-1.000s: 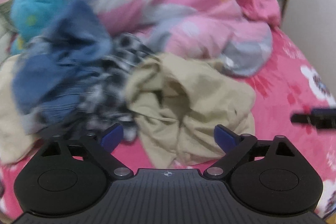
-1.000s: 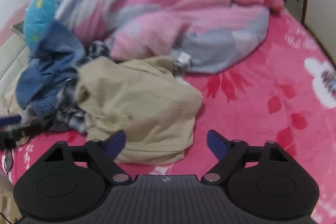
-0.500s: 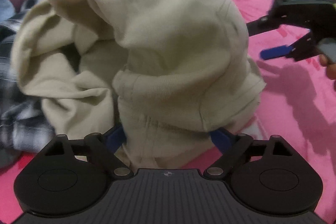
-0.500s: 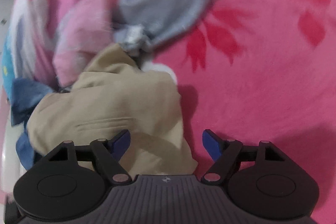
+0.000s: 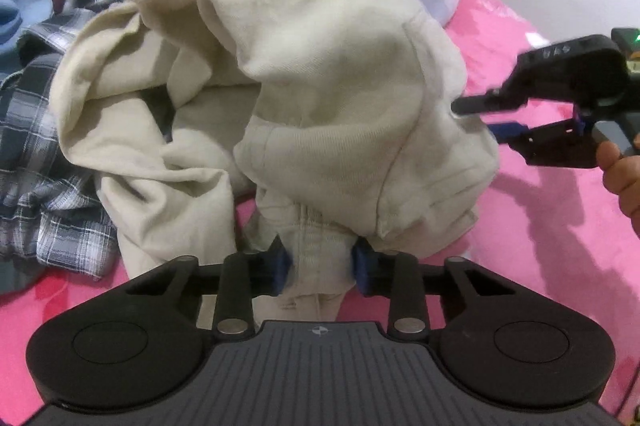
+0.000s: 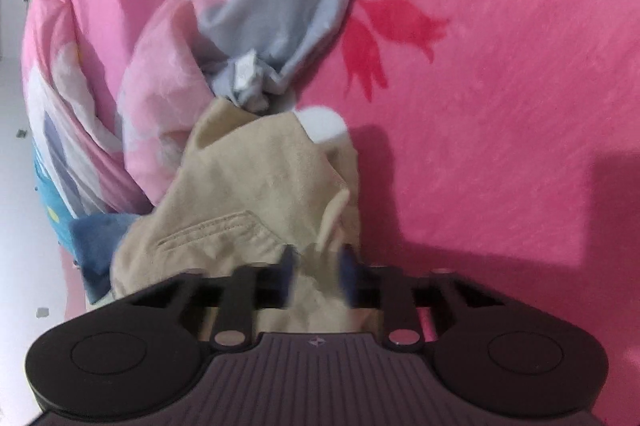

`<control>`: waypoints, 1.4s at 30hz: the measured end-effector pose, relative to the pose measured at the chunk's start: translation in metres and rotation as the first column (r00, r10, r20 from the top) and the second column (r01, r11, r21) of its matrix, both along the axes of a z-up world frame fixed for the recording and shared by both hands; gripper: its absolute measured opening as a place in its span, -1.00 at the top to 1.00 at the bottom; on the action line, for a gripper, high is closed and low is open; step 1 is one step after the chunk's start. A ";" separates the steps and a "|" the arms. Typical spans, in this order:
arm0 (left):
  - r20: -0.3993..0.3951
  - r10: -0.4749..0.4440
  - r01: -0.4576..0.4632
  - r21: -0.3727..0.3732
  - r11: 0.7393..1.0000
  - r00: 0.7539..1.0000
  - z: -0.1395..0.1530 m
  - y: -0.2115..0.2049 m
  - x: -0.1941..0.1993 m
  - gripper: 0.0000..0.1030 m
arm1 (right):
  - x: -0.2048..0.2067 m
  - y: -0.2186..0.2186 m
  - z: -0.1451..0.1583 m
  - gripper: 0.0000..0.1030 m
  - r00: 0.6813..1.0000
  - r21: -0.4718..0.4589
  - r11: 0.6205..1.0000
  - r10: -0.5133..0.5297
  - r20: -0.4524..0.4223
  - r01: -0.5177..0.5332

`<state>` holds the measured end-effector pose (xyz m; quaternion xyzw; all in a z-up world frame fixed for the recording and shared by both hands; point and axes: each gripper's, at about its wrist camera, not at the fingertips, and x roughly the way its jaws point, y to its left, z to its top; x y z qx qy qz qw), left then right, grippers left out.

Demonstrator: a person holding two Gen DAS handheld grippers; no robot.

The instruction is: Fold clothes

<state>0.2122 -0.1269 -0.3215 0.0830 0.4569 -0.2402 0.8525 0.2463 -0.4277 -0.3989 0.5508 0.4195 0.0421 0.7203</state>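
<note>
A crumpled beige garment (image 5: 320,86) lies bunched on the pink bed. My left gripper (image 5: 322,266) is shut on a seamed edge of it at its near side. In the right wrist view the same beige garment (image 6: 248,202) shows a welt pocket, and my right gripper (image 6: 316,276) is shut on a fold of it, blurred by motion. The right gripper also shows in the left wrist view (image 5: 486,116), at the garment's right side.
A plaid shirt (image 5: 44,162) and blue denim (image 5: 16,6) lie left of the beige garment. A pink and grey quilt (image 6: 192,26) is heaped behind it. The pink flowered blanket (image 6: 500,106) covers the bed to the right.
Both grippers moved in on the beige garment and went from open to shut on it. The right gripper came to the garment's right side.
</note>
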 end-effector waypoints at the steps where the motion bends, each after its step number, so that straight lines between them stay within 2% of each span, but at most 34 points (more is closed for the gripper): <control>1: 0.001 -0.006 0.006 -0.009 1.000 1.000 0.005 0.000 -0.005 0.46 | -0.001 -0.001 0.005 0.66 1.000 0.003 1.000 -0.002 0.016 0.002; 2: -0.003 -0.009 0.009 -0.017 1.000 1.000 0.010 0.001 -0.009 0.48 | -0.002 -0.001 0.011 0.73 0.999 0.004 1.000 0.005 0.033 -0.005; 7: -0.048 -0.013 0.009 -0.091 0.996 0.999 0.035 0.006 -0.016 0.52 | -0.007 -0.002 0.042 0.78 0.993 0.046 0.998 0.041 0.109 -0.046; 12: -0.107 -0.008 -0.014 -0.200 0.980 0.994 0.071 -0.004 -0.032 0.55 | -0.031 0.000 0.099 0.79 0.979 0.089 0.989 0.097 0.179 -0.114; 18: -0.191 -0.015 -0.054 -0.351 0.935 0.981 0.129 0.011 -0.089 0.56 | -0.062 0.017 0.194 0.79 0.939 0.091 0.960 0.235 0.249 -0.265; 21: -0.264 0.032 -0.148 -0.434 0.889 0.964 0.148 0.035 -0.115 0.56 | -0.062 0.044 0.233 0.79 0.896 0.066 0.923 0.347 0.279 -0.378; 23: -0.315 0.095 -0.239 -0.460 0.855 0.944 0.152 0.056 -0.131 0.56 | -0.053 0.072 0.251 0.80 0.853 0.038 0.886 0.433 0.293 -0.463; 26: -0.377 0.244 -0.408 -0.454 0.792 0.893 0.137 0.095 -0.142 0.55 | -0.023 0.134 0.241 0.79 0.790 0.014 0.823 0.541 0.290 -0.568; 29: -0.400 0.410 -0.558 -0.398 0.728 0.820 0.109 0.141 -0.137 0.52 | 0.012 0.213 0.212 0.79 0.740 -0.001 0.765 0.623 0.252 -0.644; 32: -0.395 0.555 -0.676 -0.323 0.663 0.732 0.079 0.190 -0.127 0.36 | 0.042 0.280 0.175 0.75 0.730 -0.045 0.748 0.658 0.184 -0.662; 34: -0.367 0.602 -0.698 -0.248 0.671 0.709 0.067 0.218 -0.118 0.32 | 0.062 0.313 0.150 0.73 0.730 -0.064 0.737 0.675 0.106 -0.673; 36: -0.334 0.632 -0.706 -0.179 0.686 0.699 0.058 0.243 -0.110 0.28 | 0.072 0.325 0.145 0.72 0.740 -0.056 0.743 0.669 0.064 -0.667; 37: -0.316 0.629 -0.695 -0.173 0.698 0.710 0.057 0.253 -0.108 0.23 | 0.077 0.330 0.142 0.70 0.745 -0.052 0.747 0.665 0.043 -0.663; 39: -0.295 0.615 -0.673 -0.164 0.721 0.731 0.058 0.263 -0.106 -0.02 | 0.068 0.315 0.150 0.65 0.778 -0.013 0.782 0.621 0.092 -0.623; 41: -0.278 0.586 -0.636 -0.149 0.757 0.761 0.057 0.266 -0.105 -0.08 | 0.056 0.294 0.157 0.35 0.819 0.017 0.824 0.560 0.124 -0.566; 42: -0.276 0.567 -0.616 -0.142 0.775 0.776 0.058 0.265 -0.107 -0.09 | 0.047 0.280 0.161 0.26 0.843 0.025 0.848 0.522 0.129 -0.529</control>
